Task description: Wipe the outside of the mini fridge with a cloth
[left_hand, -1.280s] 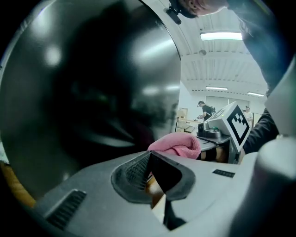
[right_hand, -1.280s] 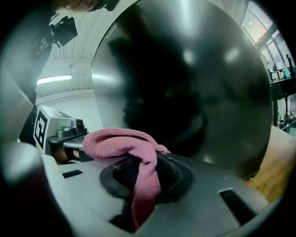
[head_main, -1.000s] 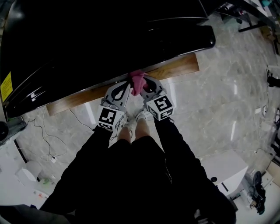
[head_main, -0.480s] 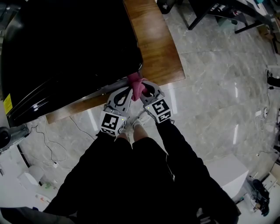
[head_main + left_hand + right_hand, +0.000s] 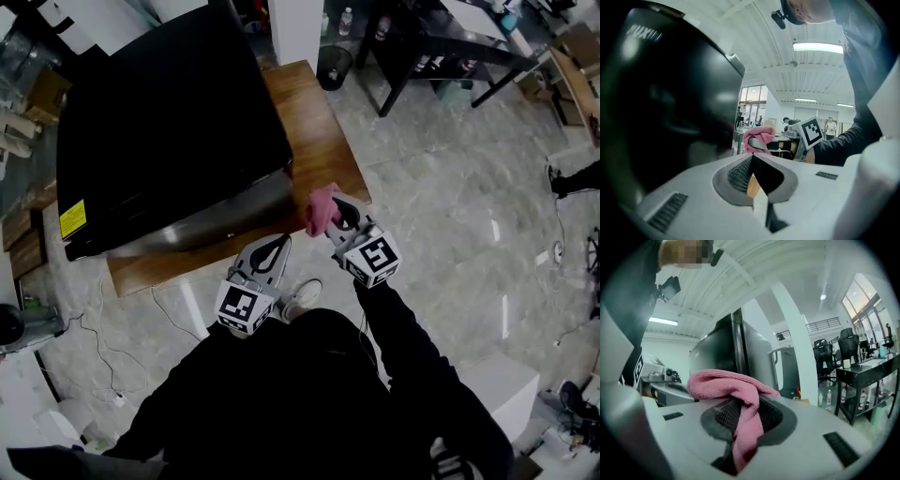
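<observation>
Two claws are held low in front of the person, beside the glossy black mini fridge (image 5: 169, 122), which fills the 10 o'clock part of the head view. The right claw (image 5: 334, 212) is clenched on a crumpled pink terry cloth (image 5: 321, 208). In the right gripper view the cloth (image 5: 717, 383) is pinched between the ribbed pads (image 5: 725, 414). One fold is heaped over the tips and a tail hangs down through the throat of the claw (image 5: 743, 408).

Seen from the head, the cloth sits just off the fridge's near right corner, at about 4 o'clock from it. It is over the near edge of the low brown wooden platform (image 5: 328, 131) that carries the fridge, and it is clear of the black side.

The left claw (image 5: 279, 246) lies at 7 o'clock from the right one, its tips pointing up toward the fridge's lower edge. In the left gripper view this claw (image 5: 751, 157) is clenched with nothing in it: the tips meet, and only a slit of wood colour shows lower between the pads. Beyond those tips the dark fridge wall (image 5: 661, 108) stands at 9 o'clock. The pink cloth (image 5: 759, 137) shows at 12 o'clock, in the other claw.

A yellow label (image 5: 73, 217) marks the fridge's left end, and grey marbled floor (image 5: 450, 216) lies around the platform.
</observation>
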`<control>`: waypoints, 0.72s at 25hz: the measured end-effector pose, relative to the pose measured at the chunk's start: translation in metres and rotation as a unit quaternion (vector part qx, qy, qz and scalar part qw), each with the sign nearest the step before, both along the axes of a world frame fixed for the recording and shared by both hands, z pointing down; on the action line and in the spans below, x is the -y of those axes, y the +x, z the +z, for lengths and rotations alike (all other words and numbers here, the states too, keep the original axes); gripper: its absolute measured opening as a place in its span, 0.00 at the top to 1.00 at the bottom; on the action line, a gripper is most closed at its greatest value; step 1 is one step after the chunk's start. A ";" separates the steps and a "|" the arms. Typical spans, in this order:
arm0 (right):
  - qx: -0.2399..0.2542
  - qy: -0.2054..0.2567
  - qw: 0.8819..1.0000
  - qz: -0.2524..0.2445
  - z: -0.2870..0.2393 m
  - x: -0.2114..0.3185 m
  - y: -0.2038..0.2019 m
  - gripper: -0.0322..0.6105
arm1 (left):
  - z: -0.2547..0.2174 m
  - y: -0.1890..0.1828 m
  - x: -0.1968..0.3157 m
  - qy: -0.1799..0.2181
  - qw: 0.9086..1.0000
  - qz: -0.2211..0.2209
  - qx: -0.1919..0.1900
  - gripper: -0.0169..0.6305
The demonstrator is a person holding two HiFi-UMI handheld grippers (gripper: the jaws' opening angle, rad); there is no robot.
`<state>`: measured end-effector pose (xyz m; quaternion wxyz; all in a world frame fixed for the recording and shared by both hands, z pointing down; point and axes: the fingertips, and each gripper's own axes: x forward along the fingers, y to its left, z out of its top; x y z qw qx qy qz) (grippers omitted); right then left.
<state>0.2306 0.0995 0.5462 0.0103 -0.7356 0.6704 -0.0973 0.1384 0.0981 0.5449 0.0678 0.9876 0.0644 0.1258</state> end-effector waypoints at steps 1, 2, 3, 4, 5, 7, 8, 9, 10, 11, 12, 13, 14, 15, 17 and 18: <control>0.002 0.013 1.000 0.007 -0.023 -0.003 -0.003 0.82 | -0.019 -0.004 -0.001 0.000 1.000 0.000 -0.010 0.97; 0.004 0.026 1.000 0.013 -0.045 -0.005 -0.007 0.82 | -0.038 -0.006 -0.002 0.000 1.000 0.001 -0.020 0.97; 0.003 0.037 0.999 0.016 -0.065 -0.007 -0.010 0.82 | -0.056 -0.009 -0.002 0.000 1.000 0.003 -0.031 0.97; 0.002 0.047 0.999 0.018 -0.082 -0.008 -0.015 0.82 | -0.072 -0.011 -0.002 0.000 0.999 0.007 -0.042 0.97; 0.003 0.054 0.998 0.018 -0.097 -0.009 -0.020 0.82 | -0.086 -0.014 -0.003 0.001 0.999 0.012 -0.053 0.97; 0.007 0.064 0.998 0.019 -0.122 -0.011 -0.026 0.82 | -0.109 -0.019 -0.004 0.003 0.997 0.019 -0.071 0.97; 0.007 0.070 0.997 0.021 -0.132 -0.011 -0.026 0.82 | -0.118 -0.020 -0.005 0.004 0.997 0.021 -0.078 0.97; 0.007 0.075 0.997 0.022 -0.140 -0.011 -0.023 0.82 | -0.125 -0.019 -0.005 0.006 0.996 0.022 -0.084 0.97; 0.008 0.081 0.996 0.022 -0.147 -0.011 -0.018 0.82 | -0.130 -0.017 -0.006 0.007 0.996 0.020 -0.088 0.97; 0.010 0.085 0.996 0.019 -0.153 -0.009 -0.011 0.82 | -0.134 -0.012 -0.006 0.009 0.996 0.015 -0.091 0.97; 0.014 0.090 0.996 0.013 -0.158 -0.005 -0.003 0.82 | -0.137 -0.006 -0.006 0.009 0.996 0.008 -0.093 0.97; 0.019 0.094 0.995 0.005 -0.162 -0.001 0.006 0.82 | -0.140 0.000 -0.005 0.008 0.995 -0.001 -0.096 0.97; 0.025 0.099 0.995 -0.005 -0.164 0.005 0.014 0.82 | -0.143 0.007 -0.005 0.007 0.995 -0.010 -0.099 0.97; 0.031 0.105 0.994 -0.015 -0.166 0.012 0.023 0.82 | -0.145 0.014 -0.005 0.008 0.995 -0.018 -0.102 0.97; 0.048 0.116 0.991 -0.038 -0.166 0.026 0.041 0.82 | -0.147 0.031 -0.006 0.014 0.993 -0.041 -0.110 0.97; 0.059 0.123 0.989 -0.051 -0.166 0.033 0.049 0.82 | -0.148 0.039 -0.006 0.017 0.992 -0.058 -0.115 0.97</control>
